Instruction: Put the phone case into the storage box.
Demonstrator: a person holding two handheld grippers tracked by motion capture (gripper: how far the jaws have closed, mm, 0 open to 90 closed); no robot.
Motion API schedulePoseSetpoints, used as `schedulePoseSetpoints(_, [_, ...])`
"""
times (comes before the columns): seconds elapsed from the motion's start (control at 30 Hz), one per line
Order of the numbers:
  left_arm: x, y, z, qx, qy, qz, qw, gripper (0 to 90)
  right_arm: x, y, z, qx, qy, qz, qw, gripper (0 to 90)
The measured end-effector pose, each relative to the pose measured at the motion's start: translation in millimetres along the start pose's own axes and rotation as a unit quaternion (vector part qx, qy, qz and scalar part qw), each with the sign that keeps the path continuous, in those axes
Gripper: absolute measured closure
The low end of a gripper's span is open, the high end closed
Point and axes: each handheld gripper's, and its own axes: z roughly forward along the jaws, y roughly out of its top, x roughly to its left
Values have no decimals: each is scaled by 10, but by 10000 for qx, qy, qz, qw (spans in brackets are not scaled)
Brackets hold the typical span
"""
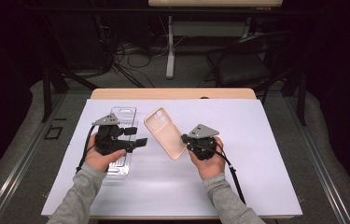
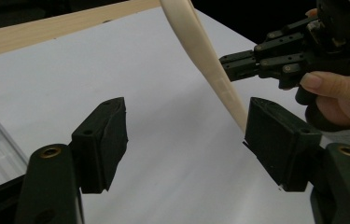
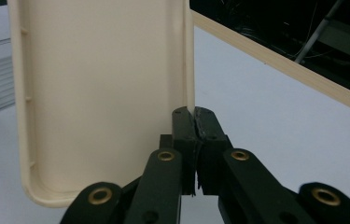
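- Right tool (image 3: 195,140): clenched on the side rim of the cream phone case (image 1: 164,132), holding it tilted above the white surface (image 1: 238,177).
- Left tool (image 2: 186,135): released, jaws apart; case's lower corner just beside, perhaps touching, one pad.
- Risk: thin-edge grip may slip if the left tool nudges the case.
- Clear tray (image 1: 122,114): beyond, beneath the left hand.

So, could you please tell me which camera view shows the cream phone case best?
The high view: the phone case appears whole there, its open side up and the camera cutout visible. The right gripper view shows its inside close up, cropped at the top, with the right gripper clamped on its rim. The left gripper view shows it edge-on.
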Motion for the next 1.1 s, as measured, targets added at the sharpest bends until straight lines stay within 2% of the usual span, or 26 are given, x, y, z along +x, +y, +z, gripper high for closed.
schedulePoseSetpoints(0.23, [-92,-27,80,-20,-167,-171,9997,342,19,-9,-29,-96,-54,20,9999,884])
schedulePoseSetpoints(0.5, [-154,-50,134,64,-185,-184,9996,398,27,-21,-37,-119,-64,11,9999,884])
schedulePoseSetpoints(0.67, [-186,-60,166,19,-357,-234,9991,408,41,-23,-39,-140,-68,17,9999,884])
schedulePoseSetpoints(0.8, [-197,-81,176,-150,-438,-459,9979,406,47,-19,-47,-184,-70,18,9998,884])
schedulePoseSetpoints(1.1, [-204,-117,204,-219,-495,-878,9947,409,71,-11,-59,-229,-58,6,9997,884])
